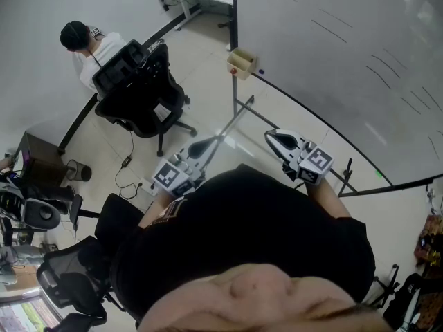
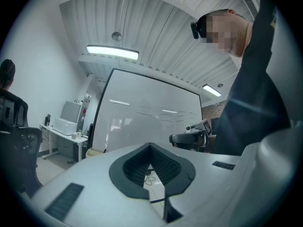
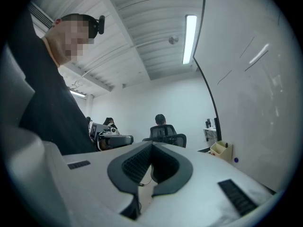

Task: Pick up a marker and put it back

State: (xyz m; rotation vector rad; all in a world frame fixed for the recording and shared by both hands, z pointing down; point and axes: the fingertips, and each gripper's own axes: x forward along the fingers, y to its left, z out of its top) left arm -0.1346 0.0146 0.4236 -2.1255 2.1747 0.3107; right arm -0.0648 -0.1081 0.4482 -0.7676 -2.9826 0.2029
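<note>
No marker shows plainly in any view. A beige holder box point(image 1: 242, 61) hangs on the left edge of the whiteboard point(image 1: 332, 54); the right gripper view shows the box point(image 3: 221, 150) with a small dark tip standing in it. My left gripper point(image 1: 202, 146) and right gripper point(image 1: 274, 137) are held up in front of my chest, both pointing toward the board's frame and well short of the box. In the left gripper view the left gripper point(image 2: 150, 145) is shut with nothing between its pads. The right gripper point(image 3: 152, 144) is shut and empty too.
A person point(image 1: 86, 41) sits at the back left beside a black office chair point(image 1: 142, 92). More chairs point(image 1: 69, 279) and equipment stand at the lower left. Cables point(image 1: 128, 164) trail across the floor. A blue magnet point(image 3: 236, 160) sticks to the board near the box.
</note>
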